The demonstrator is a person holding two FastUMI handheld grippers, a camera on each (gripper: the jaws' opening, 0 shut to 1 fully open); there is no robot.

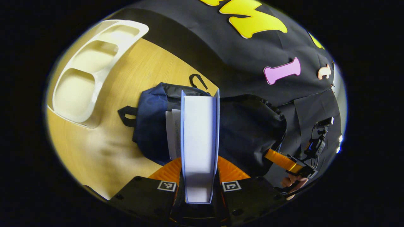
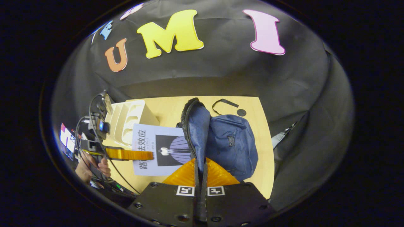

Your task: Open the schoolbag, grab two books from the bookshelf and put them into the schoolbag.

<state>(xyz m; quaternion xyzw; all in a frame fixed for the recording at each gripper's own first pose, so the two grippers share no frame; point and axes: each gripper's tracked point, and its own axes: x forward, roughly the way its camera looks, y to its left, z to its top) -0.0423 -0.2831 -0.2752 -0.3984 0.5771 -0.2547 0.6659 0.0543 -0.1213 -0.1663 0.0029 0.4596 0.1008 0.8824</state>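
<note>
The navy schoolbag (image 2: 232,143) lies on the wooden table, its mouth held up. My right gripper (image 2: 199,167) is shut on the bag's zipper rim (image 2: 189,126). My left gripper (image 1: 199,164) is shut on a light-blue book (image 1: 199,135), held spine-down with its white page edge facing me and its far end at the bag's opening (image 1: 189,91). Just left of it, another book's white pages (image 1: 172,132) sit inside the bag. In the right gripper view the blue book's cover (image 2: 161,148) enters the bag from the left, pinched by the left gripper's orange finger (image 2: 129,154).
The white bookshelf rack (image 1: 91,72) stands at the table's far left with bare compartments; it also appears behind the book as rack (image 2: 129,121). The right gripper (image 1: 285,162) and a hand are at the bag's right end. A black strap loop (image 2: 224,104) lies beyond the bag.
</note>
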